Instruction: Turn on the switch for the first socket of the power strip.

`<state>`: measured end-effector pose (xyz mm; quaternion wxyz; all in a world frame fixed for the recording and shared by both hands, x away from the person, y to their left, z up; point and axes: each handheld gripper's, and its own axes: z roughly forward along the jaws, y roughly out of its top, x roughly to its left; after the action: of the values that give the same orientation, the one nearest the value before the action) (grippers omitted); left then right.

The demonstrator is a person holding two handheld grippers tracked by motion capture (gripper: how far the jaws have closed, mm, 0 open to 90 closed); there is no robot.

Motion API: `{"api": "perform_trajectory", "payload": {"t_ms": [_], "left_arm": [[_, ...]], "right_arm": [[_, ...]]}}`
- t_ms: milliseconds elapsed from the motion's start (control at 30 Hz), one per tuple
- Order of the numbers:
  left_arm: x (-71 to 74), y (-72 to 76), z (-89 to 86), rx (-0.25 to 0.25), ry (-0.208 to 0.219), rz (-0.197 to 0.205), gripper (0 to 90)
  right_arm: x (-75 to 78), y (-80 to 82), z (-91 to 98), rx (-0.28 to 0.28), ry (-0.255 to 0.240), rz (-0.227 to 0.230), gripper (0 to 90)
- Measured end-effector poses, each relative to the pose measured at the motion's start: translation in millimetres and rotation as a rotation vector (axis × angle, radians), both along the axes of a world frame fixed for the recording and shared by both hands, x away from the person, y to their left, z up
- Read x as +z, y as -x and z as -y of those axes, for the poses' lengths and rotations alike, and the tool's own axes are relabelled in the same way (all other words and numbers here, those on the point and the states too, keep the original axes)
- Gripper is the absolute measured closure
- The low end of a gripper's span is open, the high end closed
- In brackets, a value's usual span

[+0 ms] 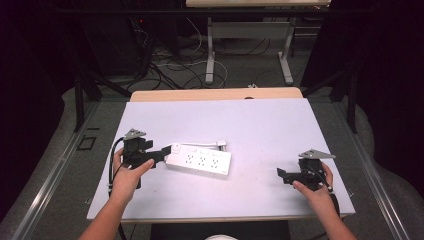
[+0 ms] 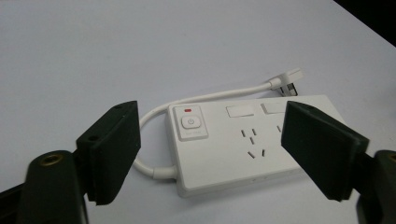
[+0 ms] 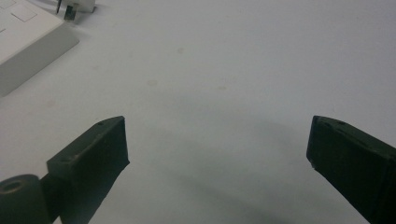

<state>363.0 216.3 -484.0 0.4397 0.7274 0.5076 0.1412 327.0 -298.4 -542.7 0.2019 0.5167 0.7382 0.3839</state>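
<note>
holding my left gripper (image 2: 210, 154) with its jaws spread wide, i frame the switch end of the white rectangular plastic power strip (image 2: 247, 140), not touching it. the strip lies at the table's centre, its short white cord and plug (image 2: 287, 80) at its 12 o'clock. my right gripper (image 3: 217, 158), jaws wide apart, hovers over the bare pale table (image 1: 260, 125) at the strip's 3 o'clock.
</note>
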Motion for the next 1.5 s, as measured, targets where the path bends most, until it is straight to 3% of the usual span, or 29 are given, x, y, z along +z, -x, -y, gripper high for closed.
{"api": "perform_trajectory", "payload": {"t_ms": [133, 400, 467, 633, 733, 900, 1033, 1500], "left_arm": [[-1.9, 4.3, -8.0, 0.008, 0.005, 0.004, 14.5], [-9.3, 12.5, -22.5, -0.005, 0.012, 0.019, 0.4], [-12.3, 14.7, -25.8, -0.003, 0.0, 0.02, 0.4], [-23.7, 18.5, -32.7, 0.04, 0.026, 0.026, 0.4], [-28.3, 21.0, -38.4, 0.041, 0.039, 0.007, 0.4], [-37.7, 25.3, -44.4, 0.047, 0.026, 0.013, 0.4], [-44.0, 28.6, -47.3, 0.067, 0.051, 0.0, 0.4], [-60.4, 33.6, -57.2, 0.095, 0.061, -0.008, 0.6]], "right_arm": [[0.0, 0.2, -0.2, -0.002, -0.001, -0.003, 4.9], [0.2, 0.3, -0.6, -0.004, -0.001, -0.005, 4.9], [0.1, 0.2, -0.6, -0.001, -0.001, -0.001, 4.9], [-0.1, 0.2, -1.0, -0.001, -0.001, -0.002, 4.9], [-0.1, 0.2, -1.0, -0.001, -0.001, -0.001, 4.9], [-0.2, 0.4, -1.3, -0.004, -0.001, -0.007, 4.9], [-0.3, 0.2, -1.0, -0.003, 0.0, -0.004, 4.9], [-0.2, 0.5, 0.2, -0.005, 0.0, -0.006, 4.9]]}}
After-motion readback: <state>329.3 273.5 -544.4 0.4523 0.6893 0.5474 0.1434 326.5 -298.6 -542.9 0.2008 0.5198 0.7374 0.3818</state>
